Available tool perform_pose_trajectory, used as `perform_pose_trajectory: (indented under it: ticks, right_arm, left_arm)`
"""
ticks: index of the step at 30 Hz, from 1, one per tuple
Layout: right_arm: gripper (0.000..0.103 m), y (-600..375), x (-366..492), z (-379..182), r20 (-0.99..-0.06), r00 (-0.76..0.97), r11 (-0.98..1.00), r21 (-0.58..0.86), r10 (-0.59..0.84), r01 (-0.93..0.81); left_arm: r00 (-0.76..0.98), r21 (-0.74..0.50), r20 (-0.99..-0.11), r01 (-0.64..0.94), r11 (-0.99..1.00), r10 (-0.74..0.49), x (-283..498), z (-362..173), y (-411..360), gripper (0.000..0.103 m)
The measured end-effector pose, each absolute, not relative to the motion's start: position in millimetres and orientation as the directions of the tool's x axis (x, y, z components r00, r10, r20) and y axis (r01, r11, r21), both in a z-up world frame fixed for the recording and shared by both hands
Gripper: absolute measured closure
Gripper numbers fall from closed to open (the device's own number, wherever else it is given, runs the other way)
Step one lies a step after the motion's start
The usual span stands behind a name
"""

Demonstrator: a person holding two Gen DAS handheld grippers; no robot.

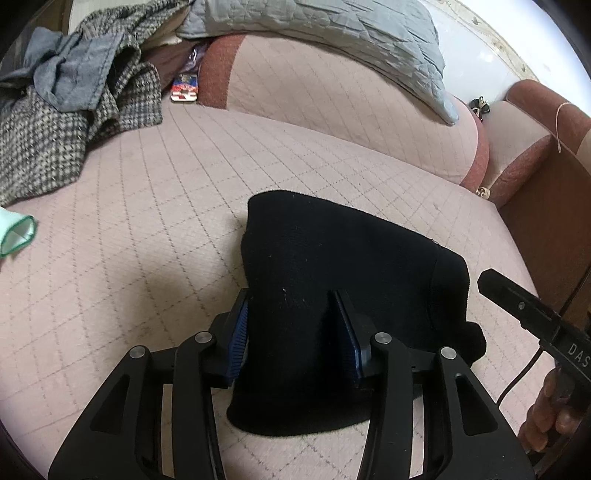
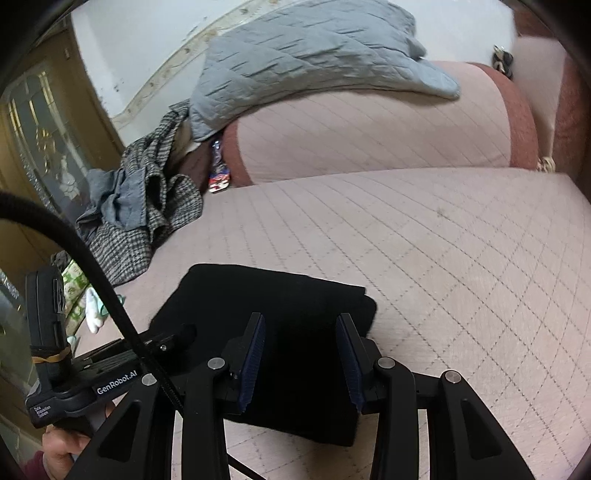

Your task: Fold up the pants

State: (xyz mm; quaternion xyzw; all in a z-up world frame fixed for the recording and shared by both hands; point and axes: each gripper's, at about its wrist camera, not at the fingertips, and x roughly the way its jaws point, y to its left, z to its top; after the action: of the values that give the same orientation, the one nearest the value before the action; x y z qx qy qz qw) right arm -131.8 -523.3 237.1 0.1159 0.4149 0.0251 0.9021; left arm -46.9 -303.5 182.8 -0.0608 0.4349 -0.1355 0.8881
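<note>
Lying near the front of the pink quilted sofa seat (image 1: 147, 229), the black pants (image 1: 332, 288) form a compact folded bundle, its far edge rounded and its near edge drooping toward the seat front. Left gripper (image 1: 291, 332) sits over the bundle's near-left portion, jaws spread apart with dark cloth between the blue pads (image 1: 238, 332); no clamping is evident. Right gripper (image 2: 301, 354) hovers over the bundle's right portion in its own view, jaws likewise apart and nothing pinched; whether its pads touch the cloth cannot be told. Seat surface is open to the right of the pants (image 2: 277, 314) and ahead as far as the back cushion (image 2: 369, 133). Room to the left is bounded by a checked garment pile (image 1: 48, 129), well apart from the bundle. A grey quilted blanket (image 1: 332, 33) drapes over the back cushion.
</note>
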Motion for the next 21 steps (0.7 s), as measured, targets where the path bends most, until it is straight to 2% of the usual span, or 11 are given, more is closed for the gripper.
perform_pose_trajectory:
  ticks: [8, 11, 17, 21]
  right_arm:
    - [0.065, -504, -142, 229, -0.771, 0.619, 0.98, 0.199, 0.148, 0.012]
    - [0.065, -499, -147, 227, -0.774, 0.617, 0.984, 0.181, 0.138, 0.006]
    - [0.065, -496, -157, 230, -0.776, 0.619, 0.987, 0.16, 0.121, 0.007]
    - [0.059, -494, -159, 228, -0.78, 0.617, 0.991, 0.131, 0.1, 0.005]
  left_arm:
    - [0.636, -0.166, -0.721, 0.224, 0.96, -0.273, -67, 200, -305, 0.061]
    - [0.64, -0.168, -0.711, 0.248, 0.954, -0.292, -74, 204, -308, 0.056]
    - [0.631, -0.151, -0.72, 0.267, 0.952, -0.291, -81, 203, -314, 0.056]
    - [0.631, -0.137, -0.723, 0.269, 0.953, -0.282, -84, 201, -318, 0.056]
